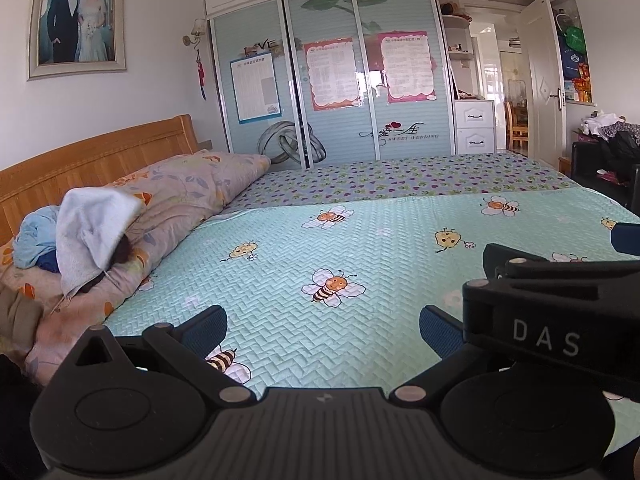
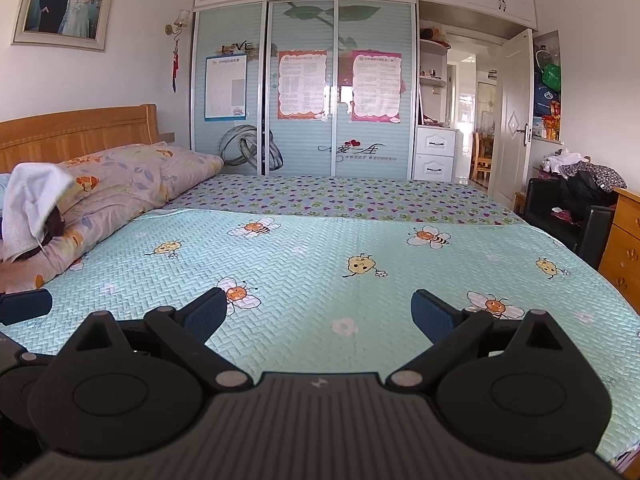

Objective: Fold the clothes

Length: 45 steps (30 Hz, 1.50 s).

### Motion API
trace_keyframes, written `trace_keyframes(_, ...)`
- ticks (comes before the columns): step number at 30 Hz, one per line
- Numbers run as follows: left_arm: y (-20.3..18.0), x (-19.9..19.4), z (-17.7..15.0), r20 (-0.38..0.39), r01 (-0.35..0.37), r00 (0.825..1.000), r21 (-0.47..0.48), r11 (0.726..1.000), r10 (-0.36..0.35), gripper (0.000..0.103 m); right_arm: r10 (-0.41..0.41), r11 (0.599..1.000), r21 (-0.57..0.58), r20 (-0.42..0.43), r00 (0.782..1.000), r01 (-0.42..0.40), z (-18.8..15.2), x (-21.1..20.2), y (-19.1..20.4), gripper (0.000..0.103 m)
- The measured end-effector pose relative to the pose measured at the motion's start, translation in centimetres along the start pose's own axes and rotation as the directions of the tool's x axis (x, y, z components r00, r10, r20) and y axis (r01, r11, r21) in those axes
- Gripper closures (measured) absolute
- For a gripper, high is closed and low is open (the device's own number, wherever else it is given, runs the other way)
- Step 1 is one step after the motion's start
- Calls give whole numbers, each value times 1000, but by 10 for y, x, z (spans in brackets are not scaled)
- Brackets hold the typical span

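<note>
A pile of clothes lies at the head of the bed on the floral quilt: a white garment (image 1: 94,232) on top, a light blue one (image 1: 34,240) and something dark under it. The white garment also shows in the right wrist view (image 2: 32,200). My left gripper (image 1: 322,330) is open and empty, held low over the mint bee-print bedspread (image 1: 360,248). My right gripper (image 2: 318,316) is open and empty over the same bedspread (image 2: 320,248), to the right of the left one; its body (image 1: 560,312) shows in the left wrist view.
A rolled floral quilt (image 1: 192,188) lies along the wooden headboard (image 1: 92,156). A sliding-door wardrobe (image 1: 332,80) stands beyond the bed. A black chair piled with clothes (image 2: 576,196) and a wooden dresser (image 2: 624,240) stand at the right. The door (image 2: 514,120) is open.
</note>
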<state>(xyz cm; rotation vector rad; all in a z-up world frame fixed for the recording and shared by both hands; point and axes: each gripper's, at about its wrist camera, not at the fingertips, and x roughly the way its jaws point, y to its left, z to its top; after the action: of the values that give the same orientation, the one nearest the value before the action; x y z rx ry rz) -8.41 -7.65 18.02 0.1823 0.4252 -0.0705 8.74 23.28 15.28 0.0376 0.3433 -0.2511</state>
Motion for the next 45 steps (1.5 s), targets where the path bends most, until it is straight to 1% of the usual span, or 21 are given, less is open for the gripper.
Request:
trace_keyframes(9, 3, -1, -1, 1, 3, 1000, -2, 1000, -3, 1, 5, 1000, -5, 4, 1000, -5, 1, -2, 0, 4)
trace_keyframes(32, 10, 6, -3, -30, 9, 1000, -18, 1000, -9, 1, 8, 1000, -18, -7, 1000, -8, -1, 3, 4, 4)
trace_keyframes(45, 5, 8, -10, -44, 17, 999, -17, 1000, -18, 1, 10, 1000, -24, -13, 1000, -10, -5, 3, 6, 4)
